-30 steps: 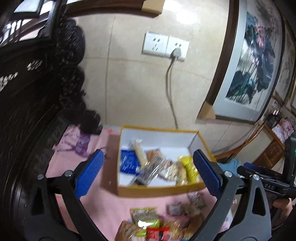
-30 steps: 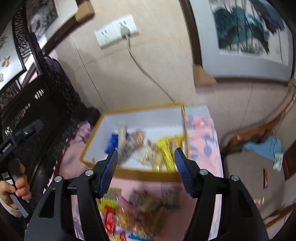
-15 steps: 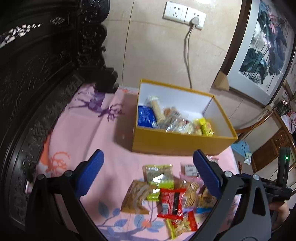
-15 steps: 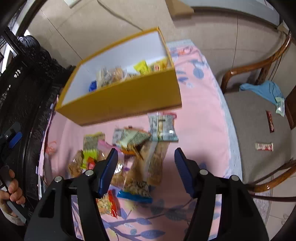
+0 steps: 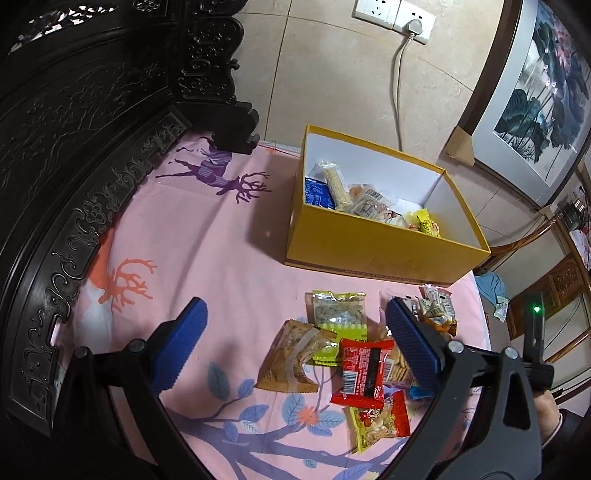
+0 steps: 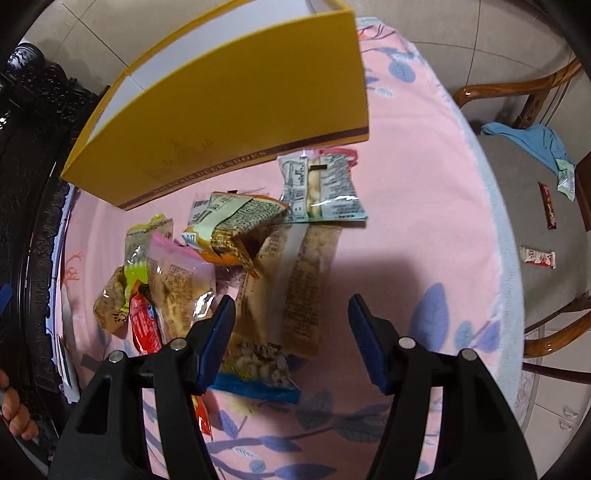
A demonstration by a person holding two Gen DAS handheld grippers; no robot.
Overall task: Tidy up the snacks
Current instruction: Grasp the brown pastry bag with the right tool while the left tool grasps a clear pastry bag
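Snacks (image 6: 236,258) heaped loose on pink cloth (image 5: 207,258), just in front of yellow box (image 5: 369,251); more packets inside box. Carved dark furniture (image 5: 74,147) at 9 o'clock, wooden chair (image 6: 535,221) at 3 o'clock. Left gripper (image 5: 295,345) spread wide, pile at its 1 o'clock. Right gripper (image 6: 291,332) jaws apart, empty, brown packet (image 6: 295,288) directly between them at 12.

A pink cloth (image 5: 207,236) printed with deer and blue leaves covers the tabletop, beside dark carved furniture (image 5: 85,110). On the tiled wall, a wall socket (image 5: 391,14) holds a plugged cord, near a framed painting (image 5: 543,92). A wooden chair (image 6: 532,206) carries a blue rag (image 6: 532,140).
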